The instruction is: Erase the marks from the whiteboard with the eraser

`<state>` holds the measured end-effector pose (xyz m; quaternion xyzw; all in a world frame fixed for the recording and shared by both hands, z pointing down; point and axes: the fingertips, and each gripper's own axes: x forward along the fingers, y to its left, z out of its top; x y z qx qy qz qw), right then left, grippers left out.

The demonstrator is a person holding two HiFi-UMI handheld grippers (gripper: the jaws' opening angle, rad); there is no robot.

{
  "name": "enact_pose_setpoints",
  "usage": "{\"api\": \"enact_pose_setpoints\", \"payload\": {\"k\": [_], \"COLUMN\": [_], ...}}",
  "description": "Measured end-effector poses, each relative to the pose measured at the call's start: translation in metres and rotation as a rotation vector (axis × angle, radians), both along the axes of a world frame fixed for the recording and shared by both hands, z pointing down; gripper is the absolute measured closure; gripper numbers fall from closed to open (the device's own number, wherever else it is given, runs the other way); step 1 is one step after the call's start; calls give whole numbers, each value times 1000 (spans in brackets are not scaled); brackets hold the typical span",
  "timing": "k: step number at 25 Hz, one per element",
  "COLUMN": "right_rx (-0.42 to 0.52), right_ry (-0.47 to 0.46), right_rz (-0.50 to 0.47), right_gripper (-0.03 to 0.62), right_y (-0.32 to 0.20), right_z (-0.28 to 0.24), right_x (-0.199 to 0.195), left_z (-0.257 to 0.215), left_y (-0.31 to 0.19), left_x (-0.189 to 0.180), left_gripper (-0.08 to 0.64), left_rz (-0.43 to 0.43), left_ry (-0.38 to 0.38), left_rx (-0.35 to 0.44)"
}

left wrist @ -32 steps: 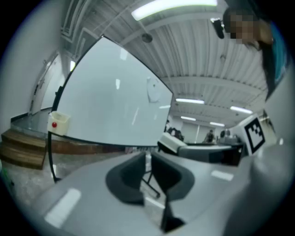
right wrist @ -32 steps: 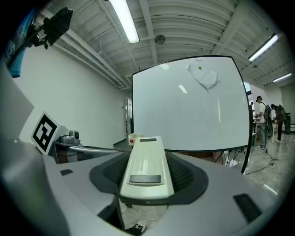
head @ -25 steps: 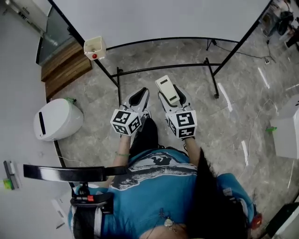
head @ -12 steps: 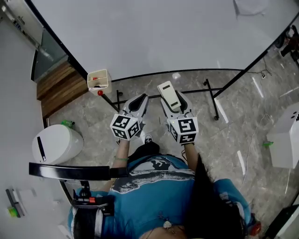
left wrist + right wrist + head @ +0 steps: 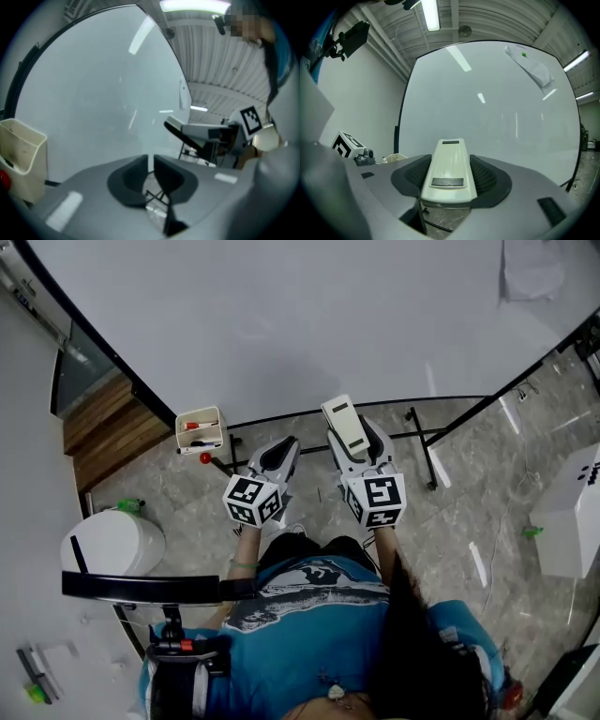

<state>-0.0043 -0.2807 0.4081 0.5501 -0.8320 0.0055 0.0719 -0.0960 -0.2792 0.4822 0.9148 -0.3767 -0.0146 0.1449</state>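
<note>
The whiteboard (image 5: 309,324) fills the top of the head view and leans toward me; I see no clear marks on it, only faint smears. My right gripper (image 5: 351,441) is shut on the cream eraser (image 5: 341,422), which points at the board's lower edge. In the right gripper view the eraser (image 5: 449,164) lies between the dark pads, with the whiteboard (image 5: 487,117) ahead of it. My left gripper (image 5: 277,450) hangs just to the left, a little lower, shut with nothing in it. In the left gripper view its pads (image 5: 131,173) leave only a slit.
A cream marker box (image 5: 200,430) with red pens hangs at the board's lower left corner. A sheet of paper (image 5: 530,268) is stuck at the board's upper right. Black stand legs (image 5: 422,442) cross the marble floor. A white lidded bin (image 5: 108,545) stands left, a white box (image 5: 567,521) right.
The head view has tipped up, so the whiteboard now takes far more of the picture. Both grippers have risen toward its lower edge. The eraser stays in the right gripper.
</note>
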Motion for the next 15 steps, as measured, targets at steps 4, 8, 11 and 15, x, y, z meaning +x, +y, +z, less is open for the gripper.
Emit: {"api": "enact_pose_setpoints", "payload": {"k": [4,8,11,15], "right_rx": [43,106,159,254], "right_ry": [23,38,52,62], "right_rz": [-1,-4,-3,-1], "right_gripper": [330,330,330,330], "right_y": [-21,-42,-55,-71], "right_z": [-17,-39,-59,-99], "right_x": [1,7,16,31], "left_z": [4,6,3,-6], "left_y": [-7,-16,-23,-33], "left_x": [-5,-5,-2,6], "left_gripper": [534,534,534,534], "left_rz": [-9,-19,-27,-37], "left_ry": [5,0,-6,-1], "left_rx": [-12,-12,-7,2]}}
